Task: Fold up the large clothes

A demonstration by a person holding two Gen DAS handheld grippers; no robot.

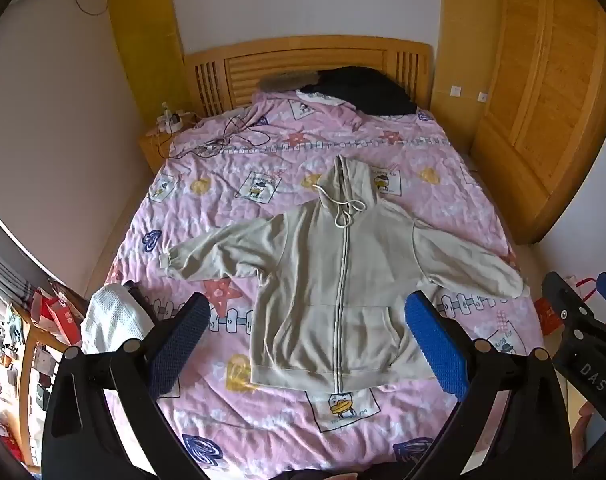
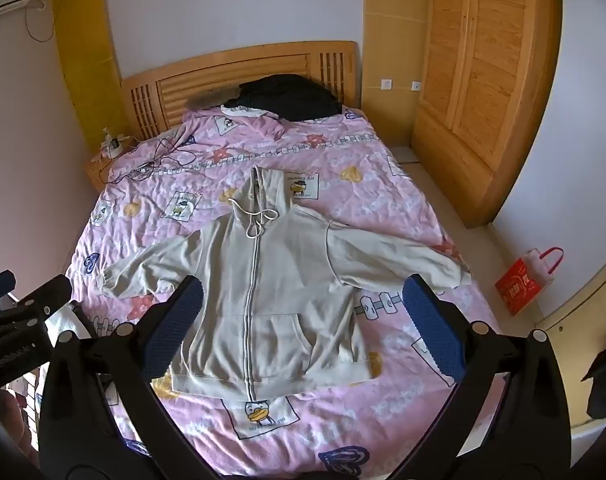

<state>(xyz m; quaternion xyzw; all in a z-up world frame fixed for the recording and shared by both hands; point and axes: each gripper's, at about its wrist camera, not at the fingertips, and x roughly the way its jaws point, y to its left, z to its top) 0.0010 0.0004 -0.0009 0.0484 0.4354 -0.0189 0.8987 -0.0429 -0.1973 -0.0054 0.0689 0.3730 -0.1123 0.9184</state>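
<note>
Bed [image 1: 383, 432], pink cartoon-print quilt, fills both views; slatted wooden headboard [image 1: 307, 64] at 12 o'clock. Wooden wardrobe [image 1: 543, 112] at 2 o'clock, standing beside the bed.

Beige zip-up hoodie [image 1: 323, 288] lies flat, front up, mid-bed; zipper closed, hood toward 12 o'clock, hem toward 6 o'clock. Sleeves spread out to 9 and 3 o'clock. White drawstring [image 1: 345, 212] looped under the hood.

Dark jacket with fur trim [image 1: 367, 88] heaped against the headboard, well apart from the hoodie.

Left gripper [image 1: 307, 344]: blue pads wide apart, nothing between them, above the hem end of the hoodie, not touching cloth. Right gripper [image 2: 303, 332]: pads likewise wide apart, empty, over the hoodie's lower half.

Red gift bag [image 2: 527, 280] on the floor at 3 o'clock in the right wrist view. Black cables [image 1: 231, 136] on the quilt at 10 o'clock, near the bedside table [image 1: 159, 140].
</note>
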